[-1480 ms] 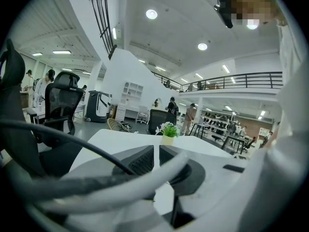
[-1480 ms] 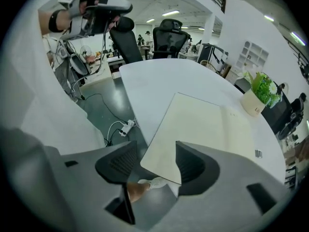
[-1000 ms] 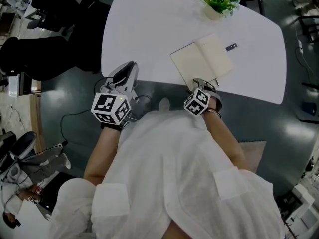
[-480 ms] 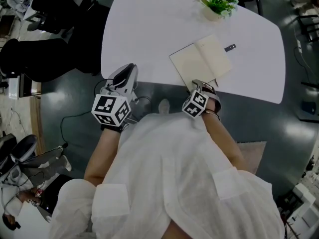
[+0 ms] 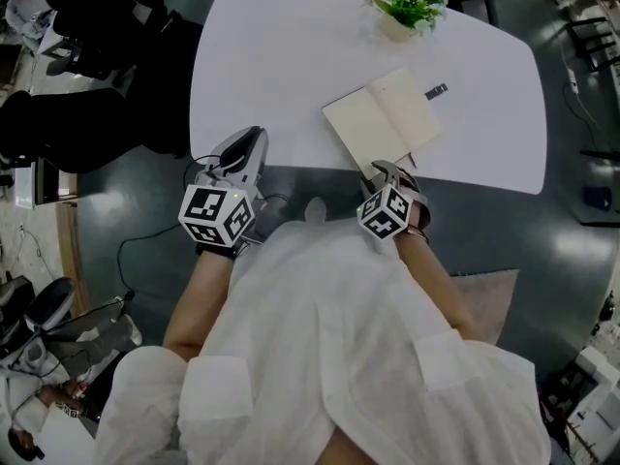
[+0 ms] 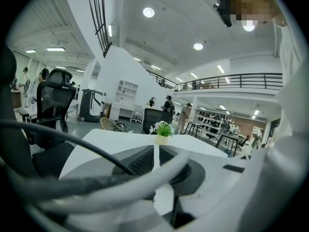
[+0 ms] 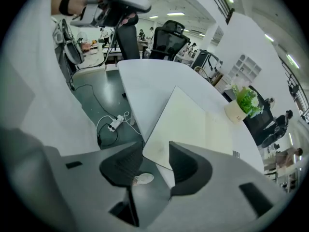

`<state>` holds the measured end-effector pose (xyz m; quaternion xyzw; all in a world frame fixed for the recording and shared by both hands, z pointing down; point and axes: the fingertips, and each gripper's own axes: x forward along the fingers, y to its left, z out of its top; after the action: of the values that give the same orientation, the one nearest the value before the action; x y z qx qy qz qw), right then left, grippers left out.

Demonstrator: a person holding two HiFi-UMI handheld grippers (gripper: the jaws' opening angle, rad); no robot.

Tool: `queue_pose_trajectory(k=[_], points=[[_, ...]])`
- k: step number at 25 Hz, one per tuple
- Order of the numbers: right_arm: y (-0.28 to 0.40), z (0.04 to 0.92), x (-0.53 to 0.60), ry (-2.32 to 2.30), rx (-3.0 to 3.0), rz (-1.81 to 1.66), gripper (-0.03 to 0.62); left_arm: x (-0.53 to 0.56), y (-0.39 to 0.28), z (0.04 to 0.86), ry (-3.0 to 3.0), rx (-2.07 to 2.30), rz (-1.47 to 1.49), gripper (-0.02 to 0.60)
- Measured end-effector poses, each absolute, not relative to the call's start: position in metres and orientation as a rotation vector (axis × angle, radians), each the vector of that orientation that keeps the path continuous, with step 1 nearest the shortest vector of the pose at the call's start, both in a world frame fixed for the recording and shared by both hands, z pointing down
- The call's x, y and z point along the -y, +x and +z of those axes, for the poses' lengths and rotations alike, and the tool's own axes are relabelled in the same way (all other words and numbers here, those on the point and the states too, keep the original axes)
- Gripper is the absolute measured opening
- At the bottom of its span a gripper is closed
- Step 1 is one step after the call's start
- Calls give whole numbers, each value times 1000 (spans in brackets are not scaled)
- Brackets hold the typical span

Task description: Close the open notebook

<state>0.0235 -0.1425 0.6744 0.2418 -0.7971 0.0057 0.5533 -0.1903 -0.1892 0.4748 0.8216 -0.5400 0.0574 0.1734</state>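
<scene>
The open notebook lies with its cream pages up on the white table, its near corner at the table's front edge. My right gripper points steeply down at that corner. In the right gripper view the notebook fills the middle, and its corner shows in the gap of the right gripper. The jaws are closing and the pads stand clear of the page. My left gripper hovers at the table's near left edge; the left gripper shows its jaws together with nothing between them.
A potted plant stands at the table's far side, and a small dark object lies just right of the notebook. Black office chairs crowd the left. A power strip with cable lies on the floor below the table edge.
The right gripper has lifted a little at the notebook's near corner. The left gripper has kept its place. The view itself has shifted slightly.
</scene>
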Motion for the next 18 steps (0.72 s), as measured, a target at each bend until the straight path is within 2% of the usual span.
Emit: queue_pose_trajectory(k=[7,12,18], points=[[36,638,151,689,1947,47,159,199,-175,469,2374,1489,157,31],[48,614,159,756,1987,22,112,205,-163,465,2399,1463,151,31],[73,588,175,897,2008,-2,23,212,-157,462,2410,1453,148,31]])
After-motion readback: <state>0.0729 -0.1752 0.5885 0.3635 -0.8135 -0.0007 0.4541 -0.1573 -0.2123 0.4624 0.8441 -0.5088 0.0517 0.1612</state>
